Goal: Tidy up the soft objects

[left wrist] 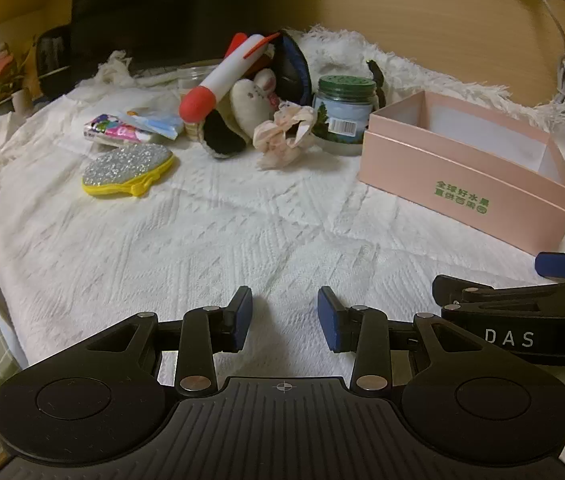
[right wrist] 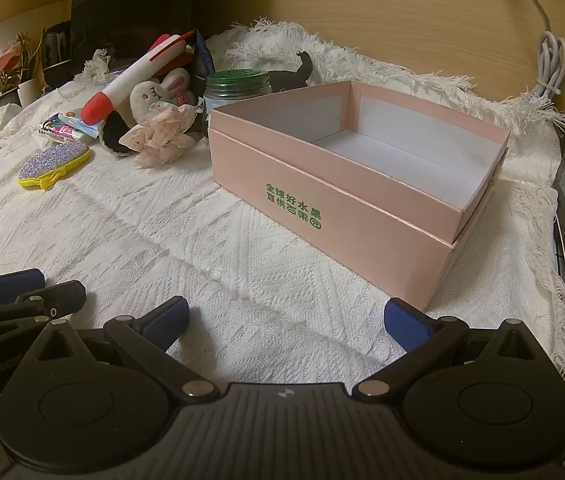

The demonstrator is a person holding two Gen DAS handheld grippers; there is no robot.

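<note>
- Sitting far left on the white textured cloth (left wrist: pixel 210 232) that covers the tabletop is a small potted plant (left wrist: pixel 0 84)
- A glittery silver pouch with yellow trim (left wrist: pixel 126 170) lies flat, with a colourful packet (left wrist: pixel 122 130) just behind it
- A heap of soft objects sits at the back centre: a white plush rocket with a red tip (left wrist: pixel 222 80) leaning over a cream bunny plush (left wrist: pixel 252 98), and a frilly pink fabric piece (left wrist: pixel 286 136) in front
- A green-lidded jar (left wrist: pixel 344 114) stands between the heap and the box
- An open pink box with green print (right wrist: pixel 362 184) sits to the right, its white inside bare
- The left gripper (left wrist: pixel 284 318) hovers low over the cloth, fingers apart, holding nothing
- The right gripper (right wrist: pixel 286 322) is just beside it, fingers wide apart, near the box's front corner
</note>
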